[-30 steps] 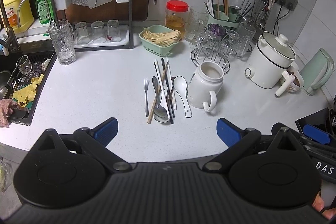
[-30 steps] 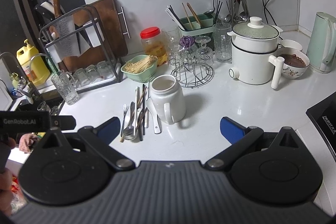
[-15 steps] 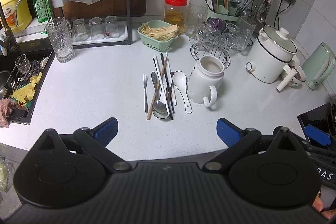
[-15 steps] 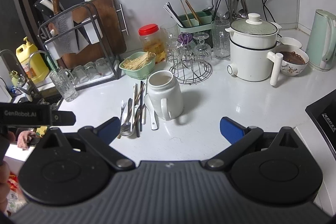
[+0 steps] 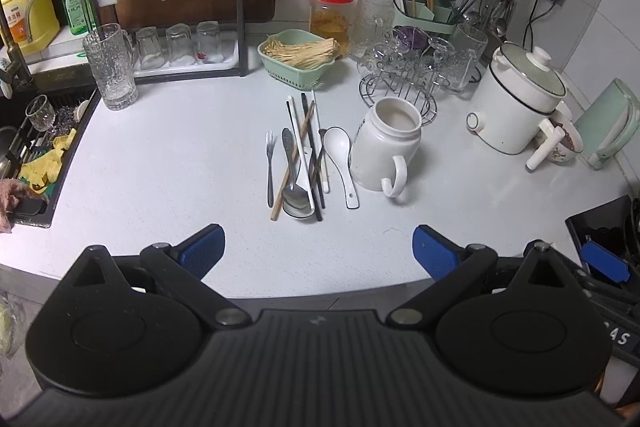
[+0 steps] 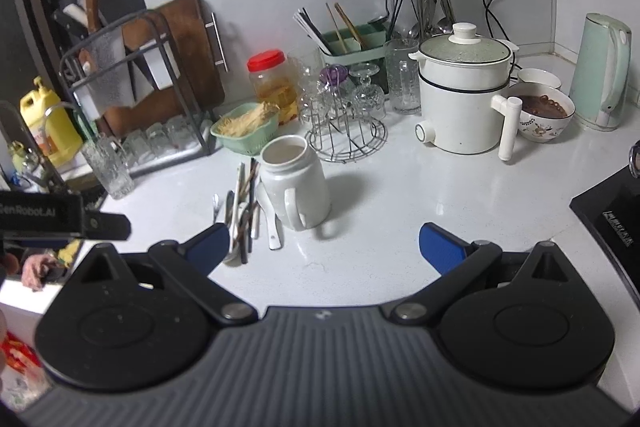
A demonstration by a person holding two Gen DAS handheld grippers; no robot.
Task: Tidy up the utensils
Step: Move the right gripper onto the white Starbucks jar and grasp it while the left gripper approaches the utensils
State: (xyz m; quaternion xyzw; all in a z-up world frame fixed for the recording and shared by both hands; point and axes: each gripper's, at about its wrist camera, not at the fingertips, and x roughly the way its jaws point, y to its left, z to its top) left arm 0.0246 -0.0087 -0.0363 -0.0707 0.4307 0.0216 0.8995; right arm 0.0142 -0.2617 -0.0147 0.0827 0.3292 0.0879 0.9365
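Approach stage, nothing picked up yet. Left gripper [image 5: 316, 247] hovers over the near edge of the counter [image 5: 168, 163], jaws spread wide and empty. Right gripper [image 6: 324, 245] likewise, jaws released, nothing between them.

The utensils [image 5: 304, 155] lie loose in a bundle mid-counter, just left of the white jug [image 5: 386, 147], which stands upright with its mouth open and handle toward the near side. In the bundle: a fork [image 5: 270, 167] farthest left, a metal spoon [image 5: 294, 183], several chopsticks [image 5: 310, 147] (white, dark and one wooden, partly crossing), and a white ceramic spoon [image 5: 340, 159] nearest the jug.

Long axes run near-to-far, roughly parallel. Fork tines point far. Metal spoon's bowl sits at the near end; the ceramic spoon's bowl is at the far end, handle coming near. The wooden chopstick slants across the others, its near end leaning left.

Judgement: the jug is the likely holder, though a green caddy [image 5: 424, 15] at the far wall already carries chopsticks, so the destination is not certain. Next move calls for lowering one gripper onto a single piece, jaws set across its long axis, and closing on the shaft. The fork lies a little apart from the rest and looks the easiest first pick. The overlapping chopsticks may drag neighbours along.

In the right view, the bundle's near ends sit behind the left finger [image 6: 208, 243].
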